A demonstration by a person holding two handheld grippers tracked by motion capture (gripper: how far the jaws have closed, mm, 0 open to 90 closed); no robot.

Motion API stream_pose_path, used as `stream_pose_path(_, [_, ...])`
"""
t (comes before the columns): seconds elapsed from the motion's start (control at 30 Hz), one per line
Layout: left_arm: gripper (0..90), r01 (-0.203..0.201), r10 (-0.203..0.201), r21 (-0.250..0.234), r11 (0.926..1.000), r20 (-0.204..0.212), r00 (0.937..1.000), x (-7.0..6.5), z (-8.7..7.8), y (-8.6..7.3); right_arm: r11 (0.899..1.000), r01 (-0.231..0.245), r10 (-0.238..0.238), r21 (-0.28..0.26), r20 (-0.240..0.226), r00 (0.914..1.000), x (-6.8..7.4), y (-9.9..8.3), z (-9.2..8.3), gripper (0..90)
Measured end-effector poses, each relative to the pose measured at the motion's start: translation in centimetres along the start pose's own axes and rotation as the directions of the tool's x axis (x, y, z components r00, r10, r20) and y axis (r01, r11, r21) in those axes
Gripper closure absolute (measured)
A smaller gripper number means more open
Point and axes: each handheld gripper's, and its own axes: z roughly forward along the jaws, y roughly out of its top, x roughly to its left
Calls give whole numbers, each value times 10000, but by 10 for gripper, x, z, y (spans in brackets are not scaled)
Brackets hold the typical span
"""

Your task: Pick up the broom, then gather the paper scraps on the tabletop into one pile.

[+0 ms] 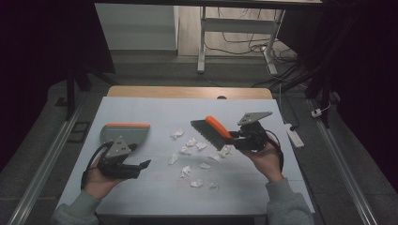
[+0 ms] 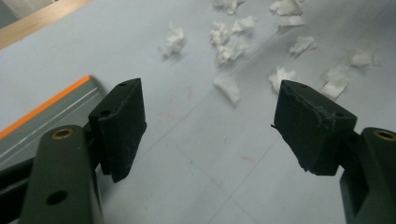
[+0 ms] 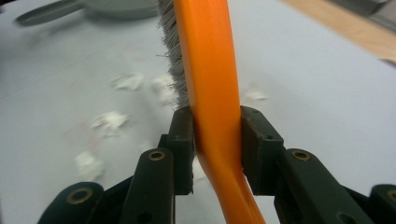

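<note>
An orange-handled brush (image 1: 212, 130) with dark grey bristles is held tilted above the white table (image 1: 155, 187), right of centre. My right gripper (image 1: 236, 137) is shut on its orange handle (image 3: 212, 107), one pad on each side. A grey dustpan (image 1: 125, 133) with an orange edge lies flat at the left, and its rim (image 2: 44, 112) reaches past my left jaw. My left gripper (image 1: 144, 164) sits just in front of the dustpan, open and holding nothing. Several crumpled white paper scraps (image 1: 190, 157) are scattered over the middle of the table, ahead of the left gripper (image 2: 210, 126).
A wooden strip (image 1: 187, 92) runs along the table's far edge. Metal rails (image 1: 44, 159) flank the table at both sides. A white power strip (image 1: 294, 135) lies off the right edge, and desk legs with cables (image 1: 244, 47) stand beyond.
</note>
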Motion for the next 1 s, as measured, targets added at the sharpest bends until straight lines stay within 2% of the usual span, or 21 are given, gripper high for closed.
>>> stream_pose_path(0.13, [254,406,-405,26,9992,-228,9989,5,-2,-12,9986,-533,529,24,927,9943,-23,6,-11,672])
stream_pose_path(0.23, [236,670,-668,35,9977,-375,9971,7,-2,-19,9965,-832,805,56,1935,9778,-38,12,-17,672])
stream_pose_path(0.33, [236,666,-659,152,9977,-419,9969,8,1,-22,9953,-949,893,166,2111,9734,-47,15,-17,672])
stream_pose_path(0.47, [228,683,-666,324,9971,-485,9966,7,6,-25,9911,-1076,878,780,2233,9708,-55,16,-6,672])
stream_pose_path(0.5, [210,750,-728,338,9966,-620,9954,7,7,-25,9897,-1025,781,995,2243,9714,-58,16,-2,672])
stream_pose_path(0.63, [192,822,-801,308,9961,-651,9947,7,6,-26,9797,-997,541,1739,2492,9669,-65,14,18,672])
stream_pose_path(0.8, [193,865,-845,278,9959,-688,9940,8,6,-27,9641,-473,-249,2612,2663,9636,-72,21,47,673])
stream_pose_path(0.83, [193,879,-856,302,9957,-682,9940,9,6,-28,9605,-481,-276,2740,2661,9635,-72,23,51,673])
stream_pose_path(1.0, [194,875,-853,349,9956,-616,9945,8,8,-30,9317,86,-1168,3631,2772,9537,-70,36,74,673])
